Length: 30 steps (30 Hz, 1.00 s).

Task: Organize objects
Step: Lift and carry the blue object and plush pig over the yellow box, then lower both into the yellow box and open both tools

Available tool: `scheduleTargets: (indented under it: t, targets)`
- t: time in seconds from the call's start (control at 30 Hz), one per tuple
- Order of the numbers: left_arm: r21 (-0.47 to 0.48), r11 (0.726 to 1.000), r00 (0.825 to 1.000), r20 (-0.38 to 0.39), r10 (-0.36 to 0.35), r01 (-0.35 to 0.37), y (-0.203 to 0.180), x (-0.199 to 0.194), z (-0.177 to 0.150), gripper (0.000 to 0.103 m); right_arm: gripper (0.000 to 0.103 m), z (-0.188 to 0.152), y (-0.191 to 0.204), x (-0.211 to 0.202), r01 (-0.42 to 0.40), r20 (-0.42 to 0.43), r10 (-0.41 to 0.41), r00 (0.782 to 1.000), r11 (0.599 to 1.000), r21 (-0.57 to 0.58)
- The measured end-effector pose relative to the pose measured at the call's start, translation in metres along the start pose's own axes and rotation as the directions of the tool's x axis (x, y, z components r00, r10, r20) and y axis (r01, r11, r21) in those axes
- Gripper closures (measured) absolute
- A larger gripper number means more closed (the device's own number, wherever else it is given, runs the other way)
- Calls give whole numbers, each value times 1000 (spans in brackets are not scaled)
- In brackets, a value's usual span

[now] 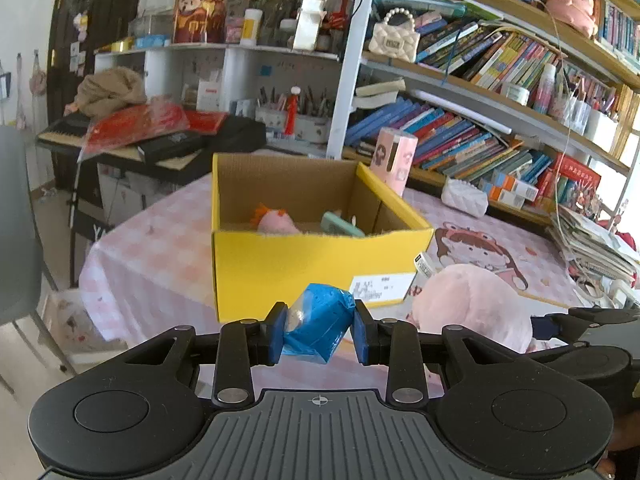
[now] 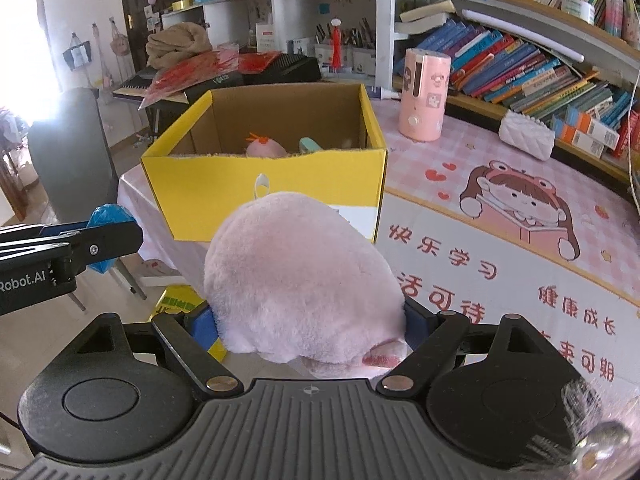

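A yellow cardboard box (image 1: 312, 268) (image 2: 224, 184) stands open on the pink tablecloth. Inside lie a small pink plush with orange tufts (image 1: 276, 222) (image 2: 264, 147) and a mint green item (image 1: 342, 226) (image 2: 310, 145). My left gripper (image 1: 319, 330) is shut on a blue wrapped packet (image 1: 318, 328), held in front of the box's near wall; that packet (image 2: 108, 216) also shows at the left of the right wrist view. My right gripper (image 2: 308, 320) is shut on a big pink plush toy (image 2: 300, 280) (image 1: 472, 304), jaws wide around it, just before the box.
A pink cylinder with cartoon stickers (image 2: 424, 96) and a white quilted pouch (image 2: 526, 134) stand on the table behind the box. Bookshelves (image 1: 500, 80) run along the right. A grey chair (image 2: 68, 152) and a cluttered black keyboard (image 1: 160, 140) sit to the left, beyond the table edge.
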<state>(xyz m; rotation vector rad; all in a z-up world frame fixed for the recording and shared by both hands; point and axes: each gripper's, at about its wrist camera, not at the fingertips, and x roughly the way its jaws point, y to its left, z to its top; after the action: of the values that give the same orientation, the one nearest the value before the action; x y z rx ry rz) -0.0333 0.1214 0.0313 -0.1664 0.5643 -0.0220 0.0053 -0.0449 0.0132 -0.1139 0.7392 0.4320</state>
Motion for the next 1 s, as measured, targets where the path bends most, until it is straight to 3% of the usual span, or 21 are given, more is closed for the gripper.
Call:
scheduleTargets:
  t: [0.37,0.63,0.87,1.0]
  targets:
    - [-3,1000,999,36,17,-17,4,14,25,71,17,32,-1,10,-14,32,14,999,1000,-5]
    - [-11,997,995,68,76,-76,6,41,53,71,17,78,-11,34,-57,91,60,994,998,-30]
    - [-34,990,989,59,138,-136,5,80,71,71,17,122,-28,65,-83,132,91,987,995,-62]
    - [-37,985,985,16,171,-170,2,108,75,71,17,144,-36,87,-98,138,108,985,992,-78]
